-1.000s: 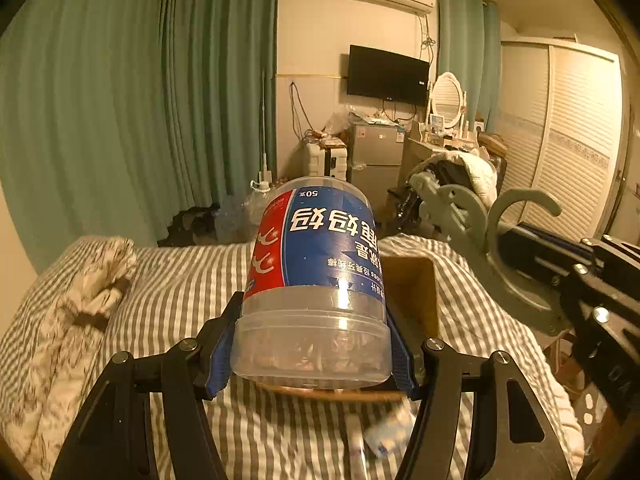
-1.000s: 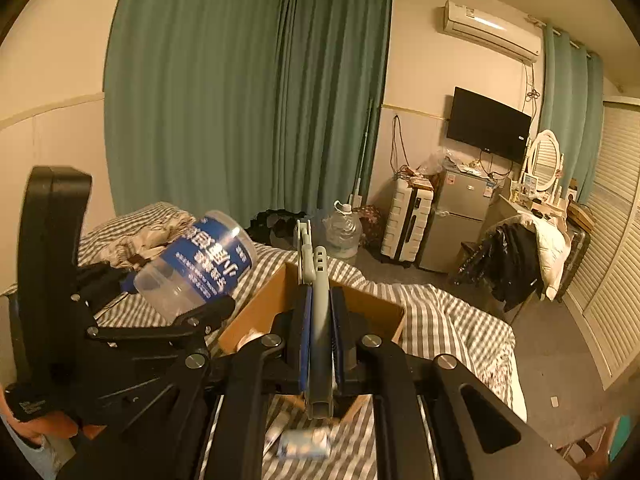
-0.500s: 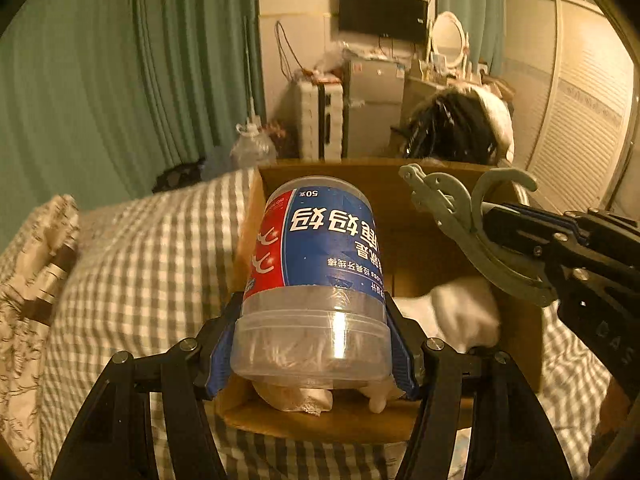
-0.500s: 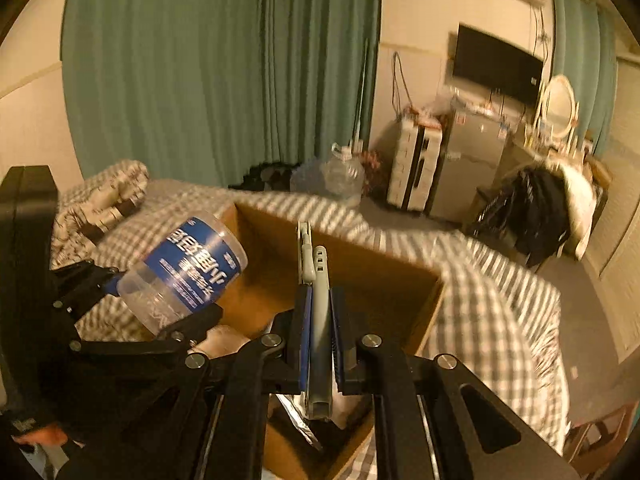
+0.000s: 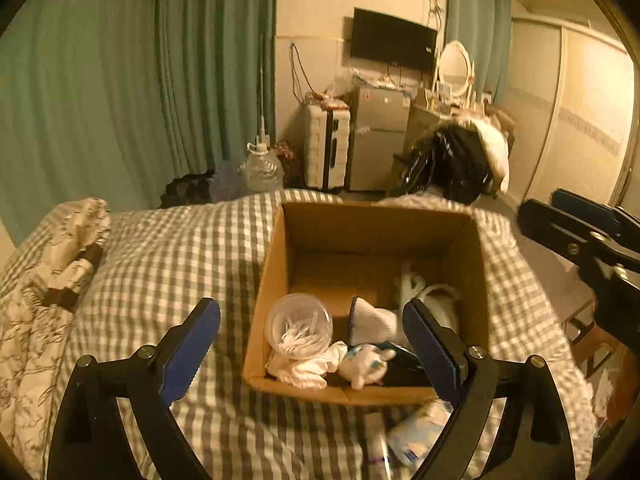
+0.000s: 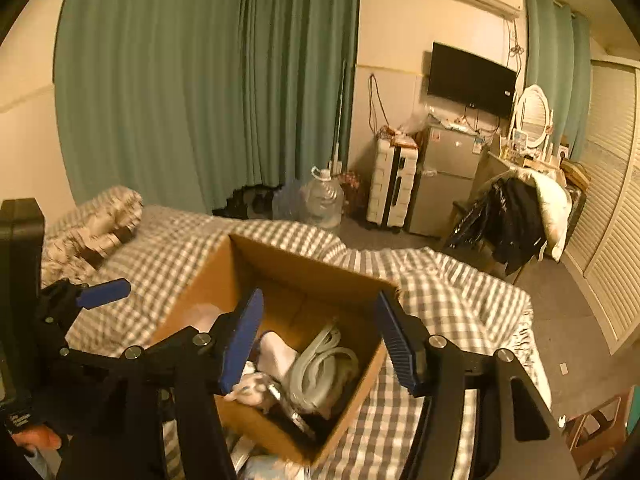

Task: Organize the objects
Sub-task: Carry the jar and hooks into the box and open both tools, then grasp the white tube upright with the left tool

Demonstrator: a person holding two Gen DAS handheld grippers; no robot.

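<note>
Cardboard box [image 5: 276,264] on the bed [image 5: 168,248] now holds the clear jar [image 5: 299,326] and grey hook [image 6: 320,364] among white socks [image 5: 372,322]. Left tool [image 5: 312,350] and right tool [image 6: 320,340] both opening, nothing gripped. Drop step looks done; next, lift clear and fetch the packet [image 5: 416,434] lying before the box.

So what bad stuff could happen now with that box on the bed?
The cardboard box sits on soft checked bedding, so a nudge from the opening, empty left gripper or right gripper might tip it. The clear jar lies on its side atop loose cloths and could roll.
</note>
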